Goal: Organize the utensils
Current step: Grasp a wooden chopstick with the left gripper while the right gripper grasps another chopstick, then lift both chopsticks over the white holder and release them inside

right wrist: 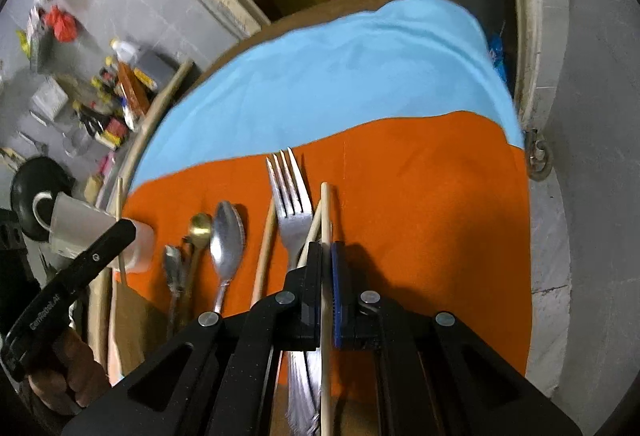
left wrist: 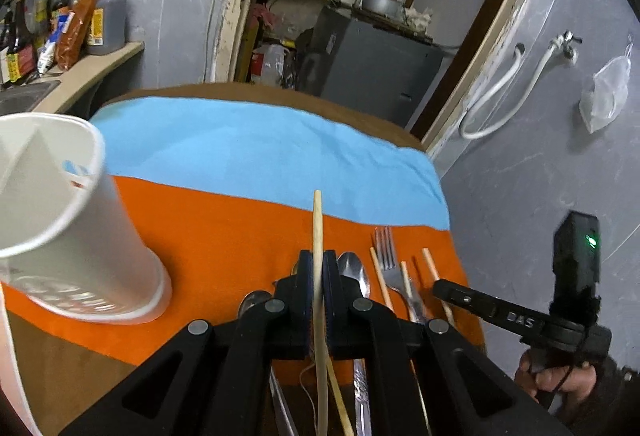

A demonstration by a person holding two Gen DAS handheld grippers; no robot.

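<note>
My left gripper [left wrist: 319,264] is shut on a wooden chopstick [left wrist: 317,228] and holds it above the orange cloth [left wrist: 224,232]. A white utensil holder [left wrist: 64,220] with dividers stands to its left. My right gripper [right wrist: 327,256] is shut on another wooden chopstick [right wrist: 325,212], low over the orange cloth [right wrist: 420,204]. On the cloth lie a steel fork [right wrist: 291,196], a steel spoon [right wrist: 227,236], a gold spoon [right wrist: 200,226], a small dark-handled spoon [right wrist: 173,264] and more chopsticks [right wrist: 266,248]. The fork [left wrist: 386,256] and spoon [left wrist: 354,270] also show in the left wrist view.
A blue cloth [left wrist: 260,148] covers the far half of the table. A counter with sauce bottles [left wrist: 60,24] is at the far left. A doorway to a storeroom [left wrist: 344,16] lies beyond the table. The table's right edge [right wrist: 524,196] drops to a grey floor.
</note>
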